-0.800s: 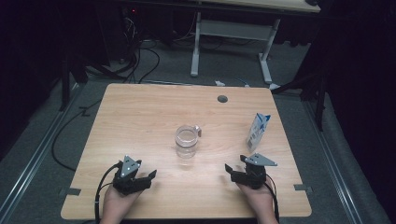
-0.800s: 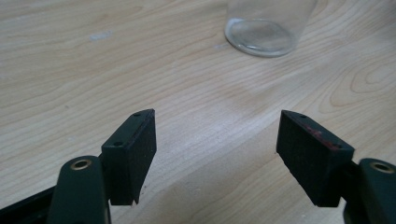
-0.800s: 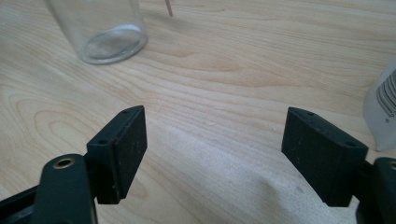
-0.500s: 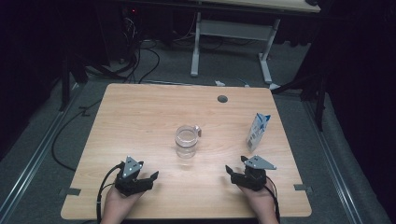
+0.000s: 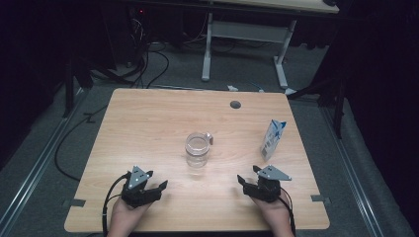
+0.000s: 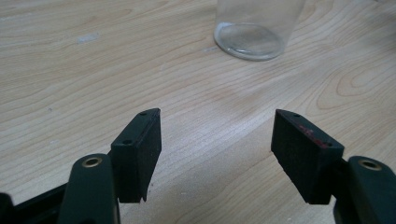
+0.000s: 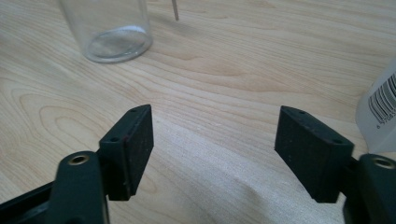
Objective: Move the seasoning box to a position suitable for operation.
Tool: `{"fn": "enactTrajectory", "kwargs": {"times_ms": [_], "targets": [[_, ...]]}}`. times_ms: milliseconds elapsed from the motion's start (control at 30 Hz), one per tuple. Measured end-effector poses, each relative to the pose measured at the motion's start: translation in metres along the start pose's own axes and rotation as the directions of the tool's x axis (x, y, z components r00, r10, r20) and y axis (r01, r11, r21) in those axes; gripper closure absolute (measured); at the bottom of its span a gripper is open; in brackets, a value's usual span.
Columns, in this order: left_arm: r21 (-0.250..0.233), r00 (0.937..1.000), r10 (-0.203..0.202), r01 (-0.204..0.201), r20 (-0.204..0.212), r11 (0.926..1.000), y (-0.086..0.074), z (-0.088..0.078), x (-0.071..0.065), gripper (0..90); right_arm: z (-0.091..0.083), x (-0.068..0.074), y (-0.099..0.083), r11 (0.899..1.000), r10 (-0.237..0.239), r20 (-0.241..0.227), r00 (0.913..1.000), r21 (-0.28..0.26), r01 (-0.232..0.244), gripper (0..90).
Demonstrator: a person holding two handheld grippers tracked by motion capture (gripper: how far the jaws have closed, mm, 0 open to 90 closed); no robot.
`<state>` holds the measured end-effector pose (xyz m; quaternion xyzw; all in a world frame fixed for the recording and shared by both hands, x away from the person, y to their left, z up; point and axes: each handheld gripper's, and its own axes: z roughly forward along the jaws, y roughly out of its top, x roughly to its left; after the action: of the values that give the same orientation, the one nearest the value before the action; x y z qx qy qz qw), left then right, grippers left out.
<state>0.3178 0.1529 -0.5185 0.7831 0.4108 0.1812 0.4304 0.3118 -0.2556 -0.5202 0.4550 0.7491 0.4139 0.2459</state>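
Grippers resting near table edge, jaws apart and empty, likely staging for glass jar and carton.

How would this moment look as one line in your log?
left gripper: open, empty | right gripper: open, empty | glass jar: upright, mid-table | carton: upright, untouched

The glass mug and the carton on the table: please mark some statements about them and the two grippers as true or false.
1. The glass mug stands upright near the middle of the table. True.
2. The carton lies flat on its side. False: it stands upright, right of the mug.
3. The left gripper is open and holds nothing. True.
4. The right gripper is shut on the mug. False: it is open, apart from the mug.
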Motion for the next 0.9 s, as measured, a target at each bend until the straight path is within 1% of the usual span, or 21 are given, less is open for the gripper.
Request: {"fn": "enactTrajectory", "kwargs": {"times_ms": [33,67,133,167,200,233,333,400,467,567,667,733,767,800,900], "targets": [[0.001,1.0000,-0.002,0.002,0.001,1.0000,0.000,0.000,0.000,33.9,0.000,0.000,0.000,1.000,-0.005,-0.005,1.0000,0.002,0.005,32.2],[-0.003,0.9999,-0.015,0.015,0.007,0.9999,0.000,0.000,0.000,33.9,0.000,0.000,0.000,1.000,-0.009,-0.006,0.9999,0.003,0.009,32.7],[-0.006,0.9998,-0.019,0.019,0.009,0.9998,0.000,0.000,0.000,34.0,0.000,0.000,0.000,1.000,-0.007,-0.008,0.9999,0.006,0.007,32.9],[-0.010,0.9999,-0.008,0.008,0.007,0.9999,0.001,-0.001,0.001,35.2,0.001,0.001,-0.001,1.000,-0.005,-0.011,0.9999,0.018,0.005,36.8],[-0.010,0.9999,-0.008,0.008,0.007,0.9999,0.001,-0.001,0.001,35.3,0.001,0.001,-0.001,1.000,-0.005,-0.011,0.9999,0.018,0.005,36.8],[-0.013,1.0000,0.004,-0.004,-0.003,0.9999,0.001,-0.002,0.000,35.4,0.001,0.002,-0.001,1.000,-0.009,-0.010,0.9999,0.018,0.009,38.3],[-0.023,1.0000,-0.009,0.009,0.002,0.9997,0.001,-0.003,0.001,36.6,0.000,0.003,0.000,1.000,-0.007,-0.011,0.9999,0.014,0.007,39.0],[-0.033,0.9996,-0.023,0.023,0.017,0.9992,0.000,-0.003,0.000,40.3,0.000,0.003,0.000,1.000,-0.006,-0.017,0.9998,0.013,0.006,39.9],[-0.036,0.9997,-0.018,0.018,0.014,0.9992,0.001,-0.002,-0.002,41.2,-0.001,0.003,0.001,1.000,-0.005,-0.020,0.9998,0.014,0.005,40.1],[-0.047,0.9996,-0.020,0.021,0.021,0.9987,0.003,-0.001,-0.004,44.0,0.000,0.002,0.000,1.000,-0.003,-0.017,0.9999,0.017,0.003,39.3],[-0.050,0.9998,-0.016,0.017,0.013,0.9986,0.005,0.002,-0.007,44.1,-0.001,0.003,-0.001,1.000,-0.004,-0.008,1.0000,0.020,0.004,39.4],[-0.047,0.9995,-0.028,0.028,0.016,0.9985,0.007,0.004,-0.007,43.8,0.000,0.003,-0.001,1.000,-0.004,-0.019,0.9998,0.023,0.005,40.0],[-0.044,0.9995,-0.028,0.029,0.015,0.9986,0.008,0.005,-0.008,43.7,0.000,0.003,-0.001,1.000,-0.008,-0.023,0.9997,0.024,0.008,40.0],[-0.044,0.9995,-0.028,0.029,0.015,0.9986,0.008,0.005,-0.008,43.8,0.000,0.003,-0.001,1.000,0.000,-0.029,0.9996,0.024,0.001,40.0],[-0.043,0.9995,-0.029,0.029,0.009,0.9987,0.013,0.006,-0.009,43.8,0.000,0.001,-0.001,1.000,0.003,-0.036,0.9993,0.025,-0.002,40.0]]}}
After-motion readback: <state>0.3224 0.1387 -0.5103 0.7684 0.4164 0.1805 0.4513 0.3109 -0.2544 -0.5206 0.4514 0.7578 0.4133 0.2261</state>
